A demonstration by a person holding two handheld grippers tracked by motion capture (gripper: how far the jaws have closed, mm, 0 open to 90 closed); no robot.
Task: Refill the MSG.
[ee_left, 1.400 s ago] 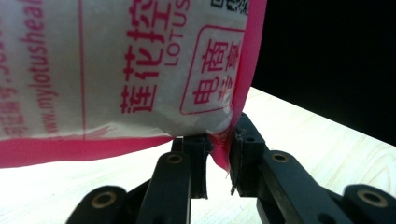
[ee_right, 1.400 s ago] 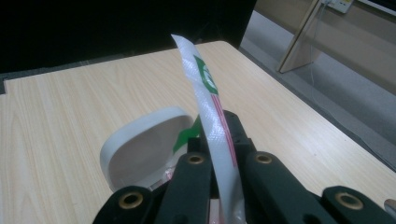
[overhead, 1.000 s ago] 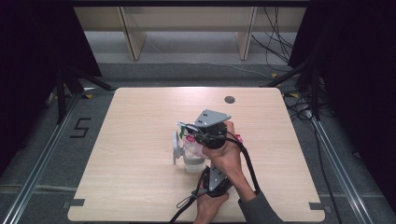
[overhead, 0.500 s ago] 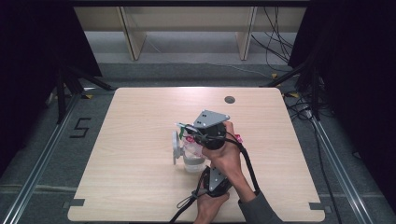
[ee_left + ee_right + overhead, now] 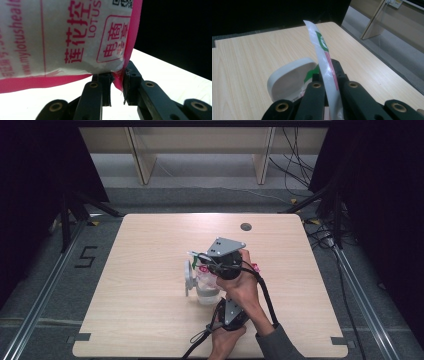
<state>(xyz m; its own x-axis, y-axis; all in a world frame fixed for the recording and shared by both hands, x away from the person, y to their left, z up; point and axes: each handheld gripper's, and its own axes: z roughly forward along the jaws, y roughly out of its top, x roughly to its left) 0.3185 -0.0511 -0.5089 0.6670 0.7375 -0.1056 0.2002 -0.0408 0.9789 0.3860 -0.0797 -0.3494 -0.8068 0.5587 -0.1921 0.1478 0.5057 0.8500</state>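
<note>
Pouch [image 5: 62, 40], white plastic with pink edging and print, sits mid-table, half hidden under your hands in the high view. Your right gripper [image 5: 329, 80] pinches its top strip [image 5: 324, 57] with jaws fully closed; your left gripper [image 5: 117, 82] nips the pink corner, jaws nearly together. Both hands crowd over the table [image 5: 150, 320]. The right gripper view adds a white oval lid [image 5: 289, 77] just behind.

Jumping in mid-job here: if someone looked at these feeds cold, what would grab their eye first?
Probably the white pouch with pink print and a pink edge, close up in the left gripper view, its corner between the left gripper jaws. In the right gripper view, the right gripper pinches a thin upright plastic strip. From above, both meet over a pale container at mid-table.
</note>
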